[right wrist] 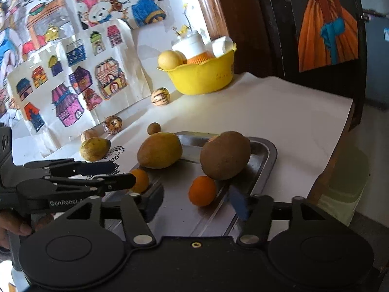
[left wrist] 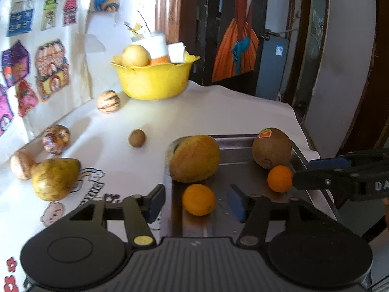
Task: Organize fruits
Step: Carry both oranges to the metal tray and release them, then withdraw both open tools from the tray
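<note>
In the left wrist view, your left gripper [left wrist: 194,200] was at the bottom centre of the frame with its fingers standing apart, and a small orange [left wrist: 198,199] lay on the metal tray [left wrist: 243,143] between them, but the pads did not press on it. A second small orange [left wrist: 280,178] lay at the right of the frame, just at the tip of your right gripper [left wrist: 301,174], which came in from the right edge; from this view I cannot tell how wide its fingers were. Above these, a mango [left wrist: 194,158] and a brown fruit with a sticker [left wrist: 271,148] rested on the tray. A pear [left wrist: 54,178] lay on the white table [left wrist: 243,112] at the lower left, and a yellow bowl [left wrist: 153,80] stood in the upper middle. In the right wrist view, your right gripper [right wrist: 197,200] was at the bottom centre, fingers apart, with the second small orange [right wrist: 202,191] between them and not squeezed. Your left gripper [right wrist: 122,174] entered from the left edge, its fingers apart, and the first orange [right wrist: 141,180] was at its lower tip. The mango [right wrist: 159,150] and the brown fruit [right wrist: 225,155] were in the middle of the frame on the tray [right wrist: 267,155].
</note>
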{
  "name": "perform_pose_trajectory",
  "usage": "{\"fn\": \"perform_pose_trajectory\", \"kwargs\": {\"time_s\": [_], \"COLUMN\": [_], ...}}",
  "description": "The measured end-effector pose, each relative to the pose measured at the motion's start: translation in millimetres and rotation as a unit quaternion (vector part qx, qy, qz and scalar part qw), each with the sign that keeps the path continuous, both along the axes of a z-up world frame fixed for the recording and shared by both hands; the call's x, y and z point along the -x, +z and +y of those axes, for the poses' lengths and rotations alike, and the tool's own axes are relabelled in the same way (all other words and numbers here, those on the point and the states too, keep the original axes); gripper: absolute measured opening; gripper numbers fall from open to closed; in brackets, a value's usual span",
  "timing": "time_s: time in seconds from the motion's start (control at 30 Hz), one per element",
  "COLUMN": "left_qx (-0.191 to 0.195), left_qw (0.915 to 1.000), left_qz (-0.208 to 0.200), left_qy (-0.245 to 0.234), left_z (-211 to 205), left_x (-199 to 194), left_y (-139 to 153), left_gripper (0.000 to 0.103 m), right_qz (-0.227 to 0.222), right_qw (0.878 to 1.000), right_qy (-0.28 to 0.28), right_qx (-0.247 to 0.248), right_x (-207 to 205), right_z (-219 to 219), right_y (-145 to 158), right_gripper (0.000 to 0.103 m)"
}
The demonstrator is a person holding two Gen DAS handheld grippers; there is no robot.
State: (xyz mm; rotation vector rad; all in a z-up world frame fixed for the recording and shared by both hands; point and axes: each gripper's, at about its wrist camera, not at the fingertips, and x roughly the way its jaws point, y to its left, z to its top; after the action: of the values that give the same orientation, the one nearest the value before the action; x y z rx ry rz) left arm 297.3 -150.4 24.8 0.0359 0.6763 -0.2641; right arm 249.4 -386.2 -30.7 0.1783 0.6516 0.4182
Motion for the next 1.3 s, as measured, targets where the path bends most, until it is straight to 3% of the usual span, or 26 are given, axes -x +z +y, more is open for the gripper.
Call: {"fn": "perform_pose_trajectory", "kwargs": {"time_s": [0.07, 0.2, 0.3, 0.53, 0.83, 1.3], "left_qx": [0.001, 0.004, 0.007, 0.017, -0.002, -0.014], "left_qw": [1.0000, 0.9996, 0.9990, 0.9983, 0.9990, 0.9966], "left_qz": [-0.002, -0.010, -0.017, -0.012, 0.028, 0.045], "left_qy": [0.006, 0.027, 0.041, 0.055, 0.035, 0.067], "left_z": [4, 15, 21, 37, 61, 117], "left_x": [6, 22, 35, 62, 93, 122], "left_y": [3, 10, 17, 25, 18, 14], "left_gripper": [0.071, 0.095, 0.102, 0.103, 0.103, 0.103], "right_qz": [-0.011, -0.025, -0.033, -0.033, 0.030, 0.074], "right_qw": [1.000, 1.000, 0.999, 0.999, 0.996, 0.983], "right_qy": [0.003, 0.009, 0.015, 0.034, 0.070, 0.121], "right_qx": [0.007, 0.017, 0.024, 0.027, 0.047, 0.114], "right_x": [9, 25, 37, 67, 93, 119], "right_z": [1, 5, 9, 18, 38, 86], "right_y": [4, 11, 17, 28, 19, 9], "right_gripper": [0.073, 0.083, 0.090, 0.102, 0.102, 0.102]}}
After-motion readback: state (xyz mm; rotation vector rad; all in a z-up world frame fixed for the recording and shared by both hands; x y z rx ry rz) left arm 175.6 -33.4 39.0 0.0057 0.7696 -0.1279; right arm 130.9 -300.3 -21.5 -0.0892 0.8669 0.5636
